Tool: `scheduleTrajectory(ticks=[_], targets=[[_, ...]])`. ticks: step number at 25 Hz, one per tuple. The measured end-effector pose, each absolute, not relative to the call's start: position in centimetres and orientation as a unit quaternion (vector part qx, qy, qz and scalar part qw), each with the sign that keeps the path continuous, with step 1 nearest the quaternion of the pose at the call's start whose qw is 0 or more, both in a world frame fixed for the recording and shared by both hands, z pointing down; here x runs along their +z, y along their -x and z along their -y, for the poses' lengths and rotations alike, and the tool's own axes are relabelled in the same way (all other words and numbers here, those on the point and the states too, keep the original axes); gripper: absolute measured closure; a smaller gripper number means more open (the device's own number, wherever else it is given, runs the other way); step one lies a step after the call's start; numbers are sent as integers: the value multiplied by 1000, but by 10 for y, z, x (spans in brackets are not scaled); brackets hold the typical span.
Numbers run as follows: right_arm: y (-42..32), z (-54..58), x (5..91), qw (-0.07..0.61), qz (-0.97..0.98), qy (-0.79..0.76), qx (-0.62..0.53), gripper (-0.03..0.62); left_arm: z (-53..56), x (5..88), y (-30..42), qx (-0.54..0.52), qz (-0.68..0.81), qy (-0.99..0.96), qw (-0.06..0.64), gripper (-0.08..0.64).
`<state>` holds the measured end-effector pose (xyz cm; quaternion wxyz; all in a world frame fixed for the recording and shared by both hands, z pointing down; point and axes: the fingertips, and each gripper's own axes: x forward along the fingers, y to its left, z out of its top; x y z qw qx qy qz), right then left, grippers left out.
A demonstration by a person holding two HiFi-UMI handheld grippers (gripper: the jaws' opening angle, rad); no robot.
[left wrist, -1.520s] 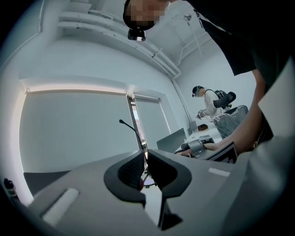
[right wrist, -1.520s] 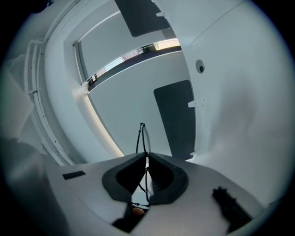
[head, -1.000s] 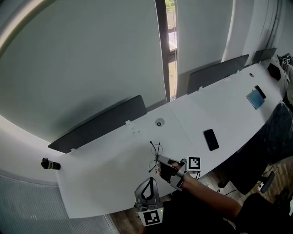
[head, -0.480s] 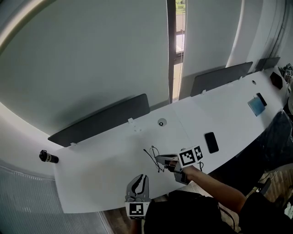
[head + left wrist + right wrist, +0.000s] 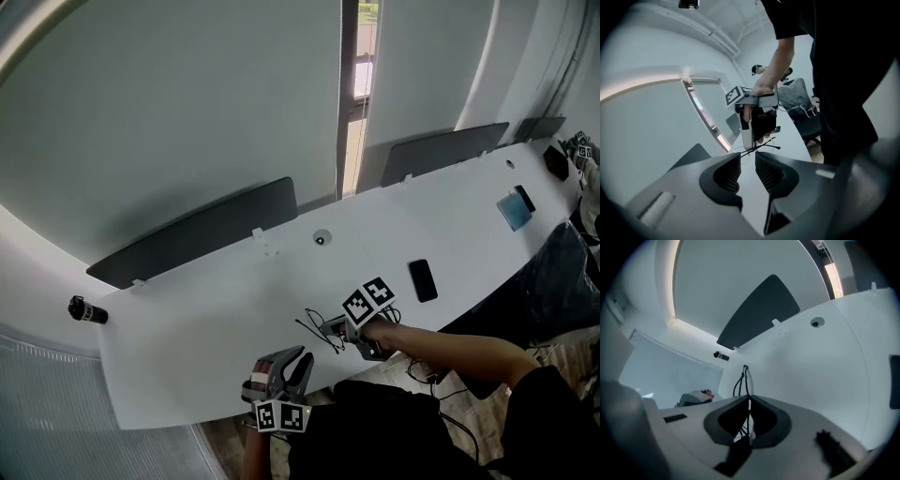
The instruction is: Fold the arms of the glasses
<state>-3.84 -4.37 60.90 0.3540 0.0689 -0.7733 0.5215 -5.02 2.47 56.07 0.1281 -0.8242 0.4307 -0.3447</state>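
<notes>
Thin black wire-frame glasses (image 5: pixel 317 328) rest low over the white desk (image 5: pixel 197 319) near its front edge. My right gripper (image 5: pixel 336 330) is shut on them from the right. In the right gripper view its jaws pinch the thin frame (image 5: pixel 743 378), which sticks out ahead of the right gripper (image 5: pixel 749 401). My left gripper (image 5: pixel 296 362) sits at the desk's front edge, a little short of the glasses. Its jaws have just been opening, with nothing between them. The left gripper view has the open left gripper (image 5: pixel 747 161) pointing at the glasses (image 5: pixel 761 147) and the right gripper (image 5: pixel 757 124).
A black phone (image 5: pixel 423 279) lies to the right on the desk, a blue item (image 5: pixel 514 210) farther right. Dark divider panels (image 5: pixel 197 234) line the back edge, with a round grommet (image 5: pixel 322 238) nearby. A black cylinder (image 5: pixel 82 310) sits past the left end. A dark chair (image 5: pixel 562 281) stands at right.
The right gripper has rolled and sunk toward the desk with the glasses. The left gripper's jaws have gone from shut to open, and it has dropped lower at the front edge.
</notes>
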Motion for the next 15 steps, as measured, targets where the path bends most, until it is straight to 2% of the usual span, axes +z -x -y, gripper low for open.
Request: scheduleTrajectory(ticks=[6,15], targets=[[38,23,620,425,766,-57,480,572,-8,575,56,-452,-335,800,210,456],[44,4,611,423,768,-27,480,572,-8,603,55,-486,-278,796,230,404]])
